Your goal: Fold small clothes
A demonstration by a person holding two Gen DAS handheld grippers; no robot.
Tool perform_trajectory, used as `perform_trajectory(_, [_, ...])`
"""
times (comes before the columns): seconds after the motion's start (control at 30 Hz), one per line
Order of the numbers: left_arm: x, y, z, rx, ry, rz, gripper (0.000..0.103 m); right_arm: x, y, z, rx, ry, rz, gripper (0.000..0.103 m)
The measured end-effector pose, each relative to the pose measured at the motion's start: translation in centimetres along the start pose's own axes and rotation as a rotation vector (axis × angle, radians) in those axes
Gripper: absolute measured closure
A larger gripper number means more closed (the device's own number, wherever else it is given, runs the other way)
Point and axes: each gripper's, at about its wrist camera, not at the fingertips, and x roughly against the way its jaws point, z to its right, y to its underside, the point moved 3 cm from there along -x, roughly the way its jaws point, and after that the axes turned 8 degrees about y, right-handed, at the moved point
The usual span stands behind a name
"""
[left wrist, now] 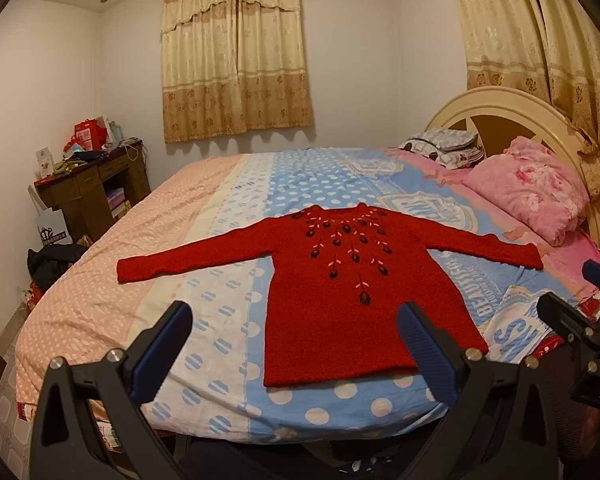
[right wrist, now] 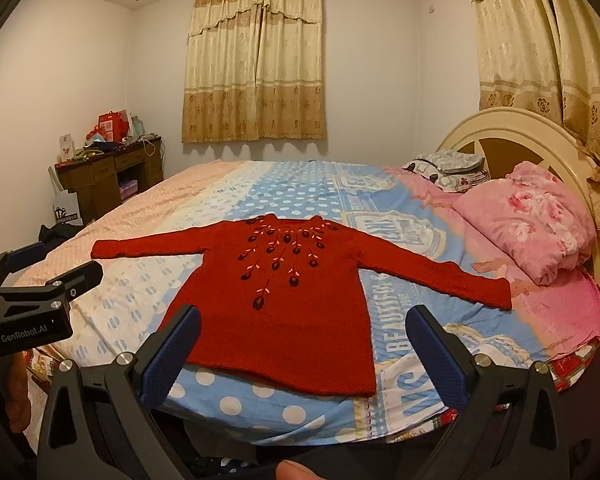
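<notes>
Bed [left wrist: 204, 216] in a dotted sheet, with 1 red sweater [left wrist: 340, 304] spread flat, pink pillow [left wrist: 532, 192] beside the headboard

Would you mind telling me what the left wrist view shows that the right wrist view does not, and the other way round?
Only the left wrist view shows the left claw head-on, jaws wide open, nothing between them, with the right claw's side at the right edge.

Only the right wrist view shows the right claw head-on, also wide open and empty, plus a fingertip at the bottom edge.

Both show the red sweater lying flat on the bed, sleeves spread, the pink pillow, the headboard and the wooden desk.
</notes>
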Motion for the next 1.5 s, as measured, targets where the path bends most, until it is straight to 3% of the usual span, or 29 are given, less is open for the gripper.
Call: perform_trajectory(1.5, [-0.26, 0.34, -0.69, 0.009, 0.0, -0.006, 0.0, -0.35, 0.47, -0.13, 0.006, -0.009, -0.005, 0.001])
